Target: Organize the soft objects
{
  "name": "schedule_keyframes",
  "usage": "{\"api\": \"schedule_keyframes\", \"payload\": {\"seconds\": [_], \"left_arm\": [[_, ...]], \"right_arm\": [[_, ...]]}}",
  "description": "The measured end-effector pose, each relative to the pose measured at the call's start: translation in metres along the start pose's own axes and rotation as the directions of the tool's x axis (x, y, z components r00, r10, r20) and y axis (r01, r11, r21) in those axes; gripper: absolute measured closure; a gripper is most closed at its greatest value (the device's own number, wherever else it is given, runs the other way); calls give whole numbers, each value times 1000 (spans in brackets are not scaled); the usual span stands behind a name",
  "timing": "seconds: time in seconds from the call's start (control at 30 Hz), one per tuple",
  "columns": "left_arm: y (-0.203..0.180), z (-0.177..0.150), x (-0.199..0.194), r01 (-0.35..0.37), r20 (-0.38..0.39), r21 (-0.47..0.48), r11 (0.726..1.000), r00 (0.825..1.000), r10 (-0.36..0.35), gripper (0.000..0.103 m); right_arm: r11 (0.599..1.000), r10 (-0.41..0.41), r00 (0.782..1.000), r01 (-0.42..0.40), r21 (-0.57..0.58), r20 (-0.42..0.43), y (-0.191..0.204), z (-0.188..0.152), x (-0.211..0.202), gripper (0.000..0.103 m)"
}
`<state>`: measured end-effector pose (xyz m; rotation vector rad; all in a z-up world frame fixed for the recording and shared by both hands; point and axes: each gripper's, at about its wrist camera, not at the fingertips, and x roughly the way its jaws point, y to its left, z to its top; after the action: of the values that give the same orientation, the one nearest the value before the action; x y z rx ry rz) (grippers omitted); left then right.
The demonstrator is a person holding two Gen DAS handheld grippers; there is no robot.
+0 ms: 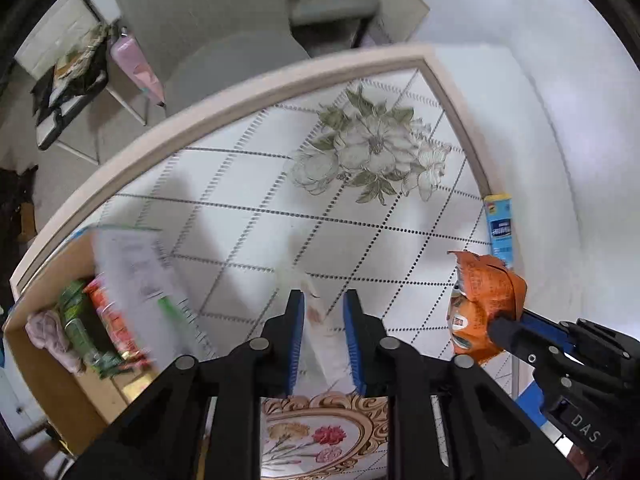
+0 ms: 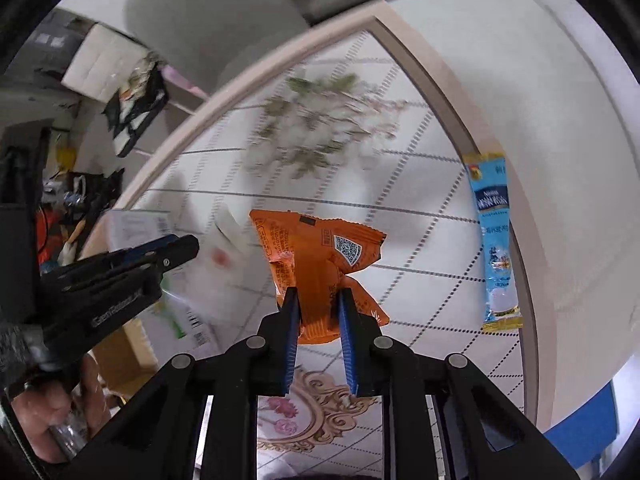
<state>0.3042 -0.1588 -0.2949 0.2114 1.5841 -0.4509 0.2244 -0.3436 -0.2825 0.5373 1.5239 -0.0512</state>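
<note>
The right gripper has its jaws pinched on the orange packet, and the left gripper squeezes a white packet, both lifted above the desk near the cardboard box, likely to drop them inside.

The flower print on the desk was motion-blurred. The printed sheet over the cardboard box was blurred, its text unreadable.

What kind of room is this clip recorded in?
Probably a lived-in home room: a floral-patterned table with a cardboard box of packets, a grey upholstered chair, and clutter on the floor. Left gripper and right gripper hold packets.
</note>
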Motion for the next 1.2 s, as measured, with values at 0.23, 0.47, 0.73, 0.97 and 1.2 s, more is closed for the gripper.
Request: {"api": "schedule_keyframes", "payload": {"seconds": [0.23,0.47,0.73,0.97,1.2], "left_arm": [[32,-12,-20,20,-5,-53,998,1000,-20,85],[22,-41,41,51,-162,-251,967,982,-94,49],[-4,-51,112,-61,-283,-353,934,958,-44,49],[-1,-61,143,-145,-347,-387,911,938,2,28],[-3,-61,162,-205,-377,-389,898,925,48,20]], "right_arm": [[996,-24,999,28,-89,43,37,-19,-17,83],[999,-22,1000,23,-42,10,8,-33,-3,83],[999,-47,999,47,-12,-3,-39,-37,-1,87],[999,-50,998,50,-5,-27,-62,-27,15,87],[994,-104,988,101,-30,-110,-81,-22,61,88]]}}
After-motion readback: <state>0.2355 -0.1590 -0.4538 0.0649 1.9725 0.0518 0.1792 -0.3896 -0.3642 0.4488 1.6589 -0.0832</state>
